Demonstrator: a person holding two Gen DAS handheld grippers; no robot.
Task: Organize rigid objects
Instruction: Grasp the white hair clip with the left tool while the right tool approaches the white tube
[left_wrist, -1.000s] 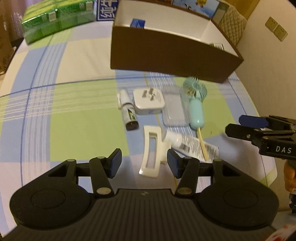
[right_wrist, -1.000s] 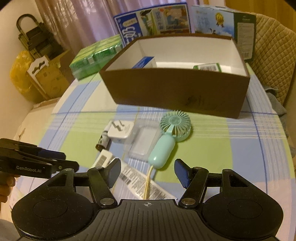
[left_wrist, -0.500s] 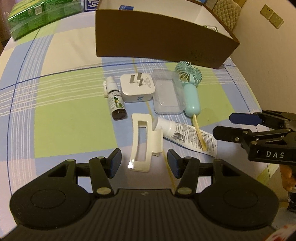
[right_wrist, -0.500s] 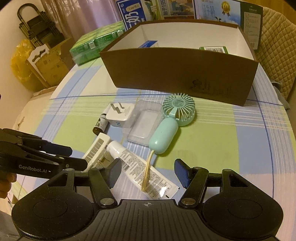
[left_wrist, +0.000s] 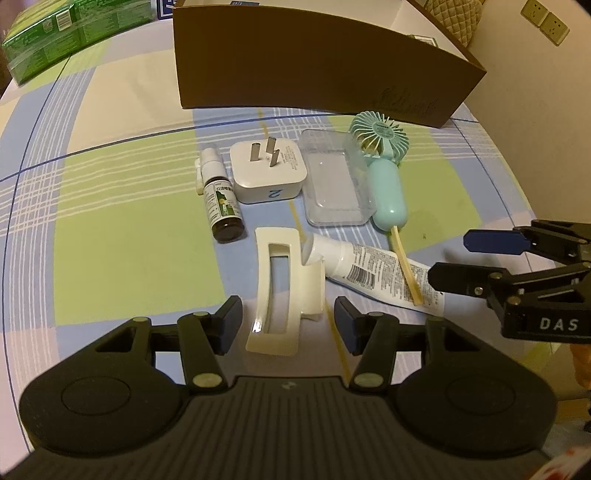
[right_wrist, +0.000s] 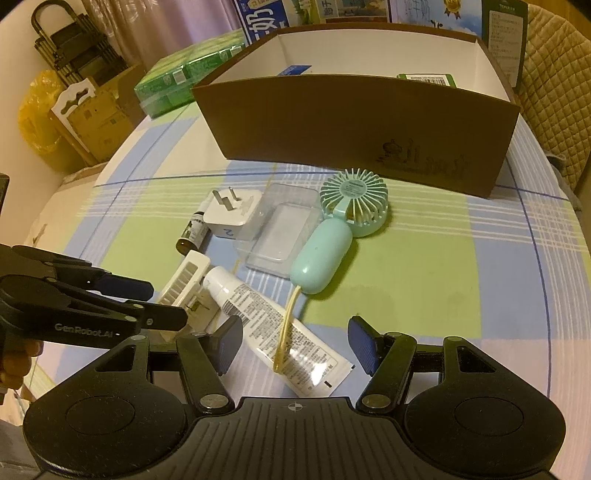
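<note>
Now left gripper (left_wrist: 288, 328) seemingly nearer hair clip (left_wrist: 286, 288).

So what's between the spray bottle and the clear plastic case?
The white plug adapter lies between the spray bottle and the clear case, prongs up. The left wrist view shows it best.

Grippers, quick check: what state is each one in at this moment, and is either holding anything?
Left gripper: open, holding nothing; the white hair clip lies between its fingers.
Right gripper: open, holding nothing; poised over the white tube.
</note>
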